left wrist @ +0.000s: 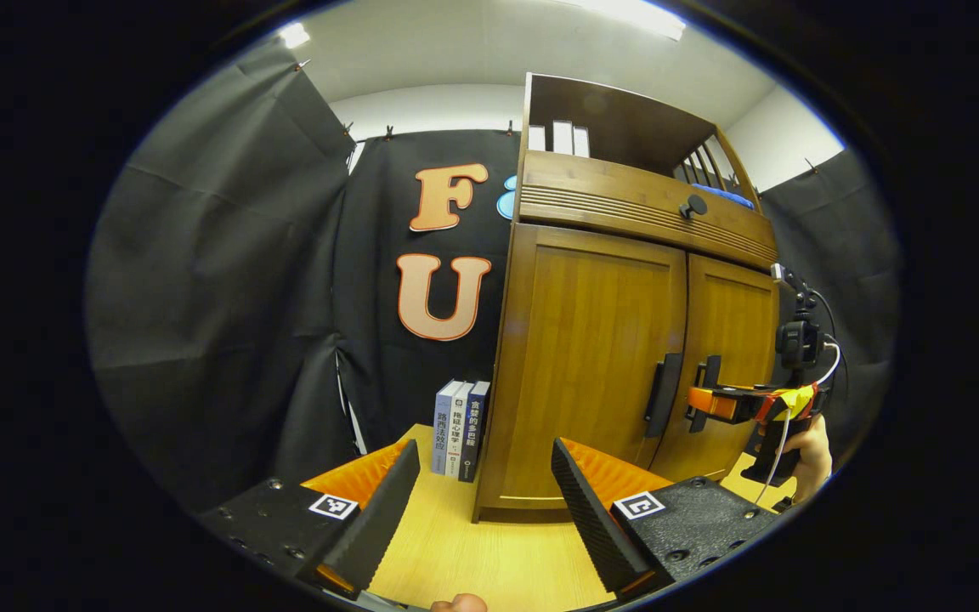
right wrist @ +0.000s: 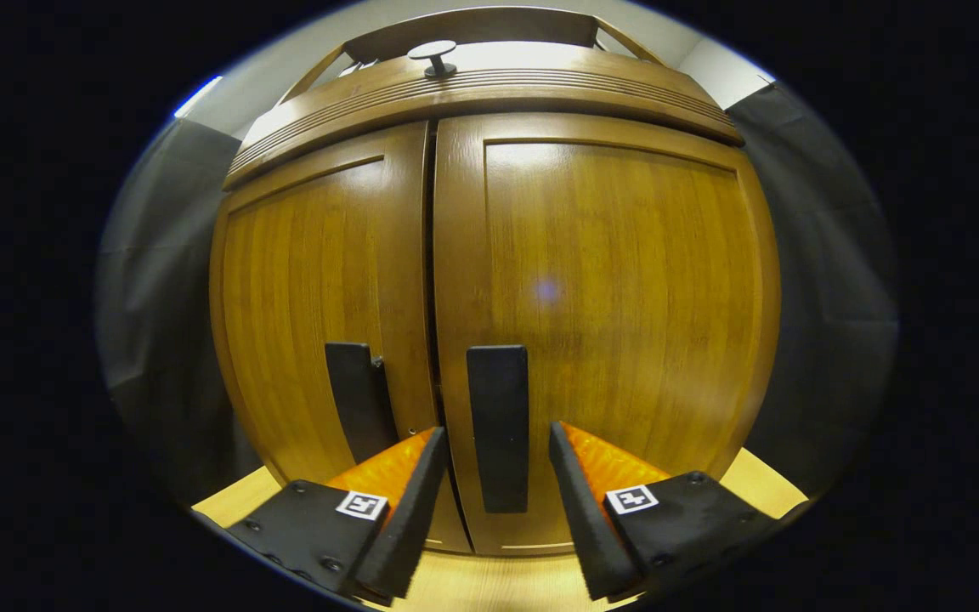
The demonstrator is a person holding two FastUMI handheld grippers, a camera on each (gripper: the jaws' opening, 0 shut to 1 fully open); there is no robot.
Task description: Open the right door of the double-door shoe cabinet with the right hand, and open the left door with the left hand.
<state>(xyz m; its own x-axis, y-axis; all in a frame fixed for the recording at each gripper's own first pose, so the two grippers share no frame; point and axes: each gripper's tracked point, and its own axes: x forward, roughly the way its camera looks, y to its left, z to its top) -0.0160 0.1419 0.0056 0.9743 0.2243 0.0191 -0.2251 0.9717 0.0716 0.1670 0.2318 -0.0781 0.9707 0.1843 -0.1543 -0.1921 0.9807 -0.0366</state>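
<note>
1. The shoe cabinet (right wrist: 489, 255) sits on the tabletop (left wrist: 489, 552) right in front of you, both doors shut, with only a thin seam between them. Neither half of the task looks done yet.
2. Your right tongs (right wrist: 496, 476) are spread apart, one finger on each side of the right door's handle (right wrist: 498, 425). I can't tell if the pads are touching it; it looks like there's a gap on both sides. Makes sense: straddle first, squeeze, then pull.
3. In the left gripper view you can see the right tongs (left wrist: 715, 401) from the side, nosed up against the handles, with a hand (left wrist: 812, 455) on the grip.
4. Your left tongs (left wrist: 485, 501) are also apart and holding nothing, well back from the left door (left wrist: 591, 365), probably waiting their turn. The left door's handle (left wrist: 664, 387) is just beside the seam.
5. Materials: warm, glossy wood with vertical grain, framed panel doors, and a ribbed strip above them with a little dark knob (right wrist: 432, 55). The handles are flat, dark, matte bars, so there's not much to slip on.
6. Outward: a few books (left wrist: 460, 425) stand upright against the cabinet's side on the pale wood tabletop.
</note>
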